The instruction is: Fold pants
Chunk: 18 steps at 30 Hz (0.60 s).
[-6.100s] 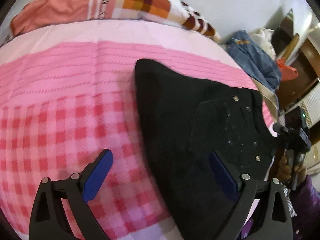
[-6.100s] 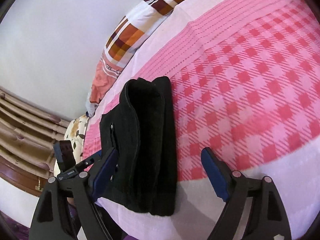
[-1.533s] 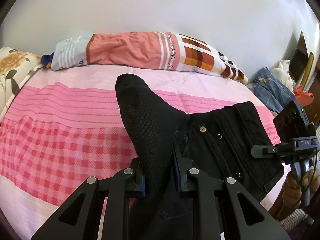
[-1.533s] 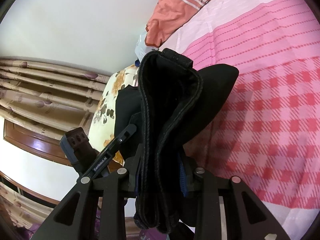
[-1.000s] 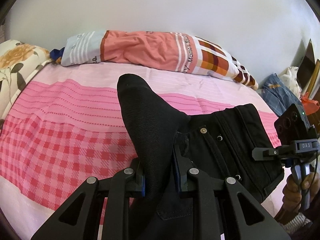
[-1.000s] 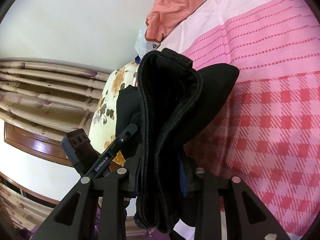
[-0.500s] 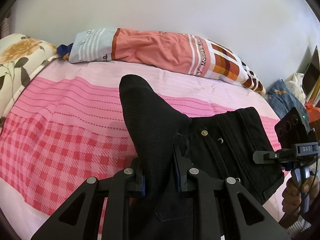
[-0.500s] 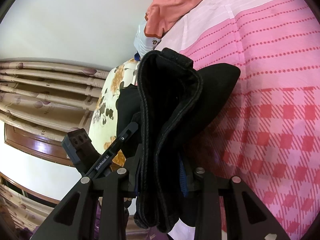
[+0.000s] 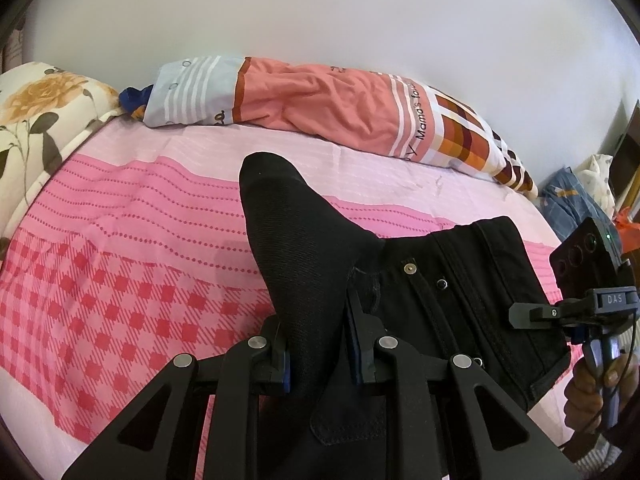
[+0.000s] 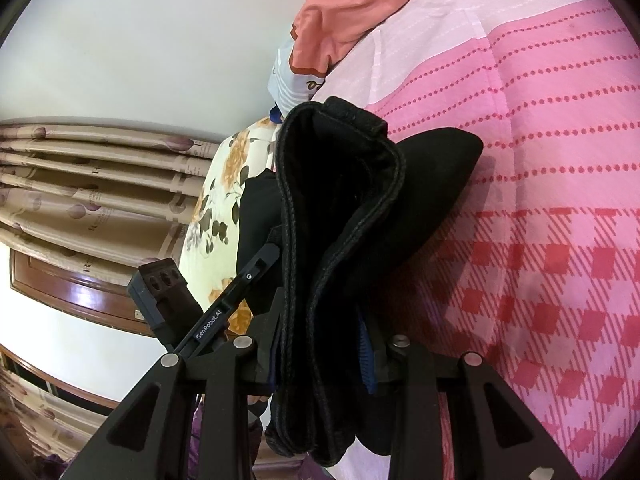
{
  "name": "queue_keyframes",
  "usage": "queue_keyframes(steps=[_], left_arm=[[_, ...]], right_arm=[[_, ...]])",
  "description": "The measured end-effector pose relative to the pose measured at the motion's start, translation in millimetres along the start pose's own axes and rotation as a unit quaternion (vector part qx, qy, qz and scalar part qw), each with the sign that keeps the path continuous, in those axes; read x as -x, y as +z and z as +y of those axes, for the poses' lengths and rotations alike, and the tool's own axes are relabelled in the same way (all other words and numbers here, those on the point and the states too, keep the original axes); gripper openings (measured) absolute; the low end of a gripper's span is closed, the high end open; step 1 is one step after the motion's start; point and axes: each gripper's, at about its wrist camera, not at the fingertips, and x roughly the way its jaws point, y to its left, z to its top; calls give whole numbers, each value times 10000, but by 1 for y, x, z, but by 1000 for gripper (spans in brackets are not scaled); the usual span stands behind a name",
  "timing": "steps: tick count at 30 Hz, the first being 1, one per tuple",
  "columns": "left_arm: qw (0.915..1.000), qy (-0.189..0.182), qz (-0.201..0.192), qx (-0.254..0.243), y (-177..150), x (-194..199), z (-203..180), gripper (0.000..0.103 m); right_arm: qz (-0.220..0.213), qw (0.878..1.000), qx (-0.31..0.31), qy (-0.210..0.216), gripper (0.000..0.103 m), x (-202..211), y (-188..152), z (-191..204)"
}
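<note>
The thick bundle could have slipped or splayed open, since each claw pinched several stacked layers by one edge only, and a loose inner layer might have sagged out. The black denim pants (image 9: 440, 280), folded into a bulky wad with rivets showing, hung above the pink checked bed sheet (image 9: 120, 280). The left claw (image 9: 320, 344) clenched one end, the right claw (image 10: 320, 364) the other.
</note>
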Motion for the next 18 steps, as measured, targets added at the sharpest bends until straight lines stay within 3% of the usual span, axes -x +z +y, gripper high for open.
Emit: queue_keyframes(steps=[18], left_arm=[[10000, 26, -78, 37, 10, -7, 17, 21]], right_arm=[[-85, 9999, 23, 67, 30, -11, -1, -1]])
